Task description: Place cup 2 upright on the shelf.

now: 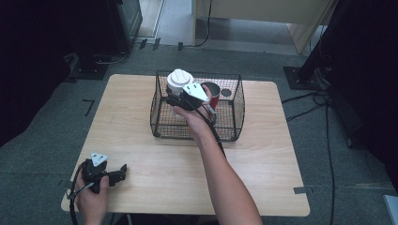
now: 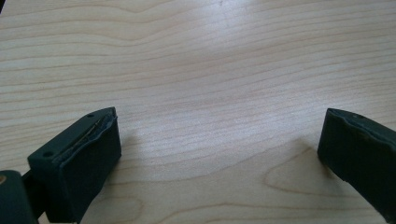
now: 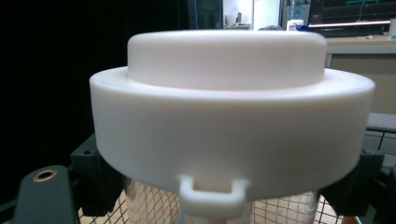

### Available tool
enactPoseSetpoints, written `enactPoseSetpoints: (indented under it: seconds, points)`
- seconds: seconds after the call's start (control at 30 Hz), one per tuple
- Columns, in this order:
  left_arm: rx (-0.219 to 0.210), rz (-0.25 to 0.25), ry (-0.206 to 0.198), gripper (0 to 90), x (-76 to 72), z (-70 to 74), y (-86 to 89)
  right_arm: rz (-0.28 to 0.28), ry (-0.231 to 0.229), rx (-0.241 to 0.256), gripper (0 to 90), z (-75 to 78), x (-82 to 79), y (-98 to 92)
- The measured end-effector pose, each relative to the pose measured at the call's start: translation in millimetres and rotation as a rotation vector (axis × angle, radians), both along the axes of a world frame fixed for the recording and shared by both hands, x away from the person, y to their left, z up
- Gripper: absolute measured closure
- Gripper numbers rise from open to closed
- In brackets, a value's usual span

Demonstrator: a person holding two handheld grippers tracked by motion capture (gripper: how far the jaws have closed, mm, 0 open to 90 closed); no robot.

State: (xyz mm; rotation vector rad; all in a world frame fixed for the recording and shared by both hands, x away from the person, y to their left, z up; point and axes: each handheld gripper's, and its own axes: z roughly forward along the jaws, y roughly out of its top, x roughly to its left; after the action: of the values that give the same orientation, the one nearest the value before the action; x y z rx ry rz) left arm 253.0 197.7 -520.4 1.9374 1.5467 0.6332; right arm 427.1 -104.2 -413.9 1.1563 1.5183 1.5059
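A clear container with a wide white lid is held above the left part of the black wire basket. My right gripper is shut on the container's body just under the lid, one jaw on each side. A small white loop sticks out from the lid's lower edge. At the table's front left corner, my left gripper rests low over the bare wood, open, with nothing between its jaws.
The basket stands at the back middle of the wooden table. Inside it, behind my right hand, are a red cup and a small dark round thing. Cables run over the floor to the right.
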Motion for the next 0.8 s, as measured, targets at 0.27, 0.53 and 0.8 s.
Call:
enactPoseSetpoints:
  seconds: [0.27,0.53,0.8]
  points:
    - [0.0,0.0,0.0,0.0,0.0,0.0,0.0,0.004,0.032,-0.037,15.8,-9.8,12.2,2.0]
    - [-0.001,0.0,0.0,0.0,0.0,-0.1,0.0,0.039,0.067,-0.085,15.8,-20.9,18.0,10.6]
    - [0.0,0.0,0.0,0.0,0.0,0.0,-0.1,0.053,0.099,-0.114,15.8,-29.7,21.0,13.4]
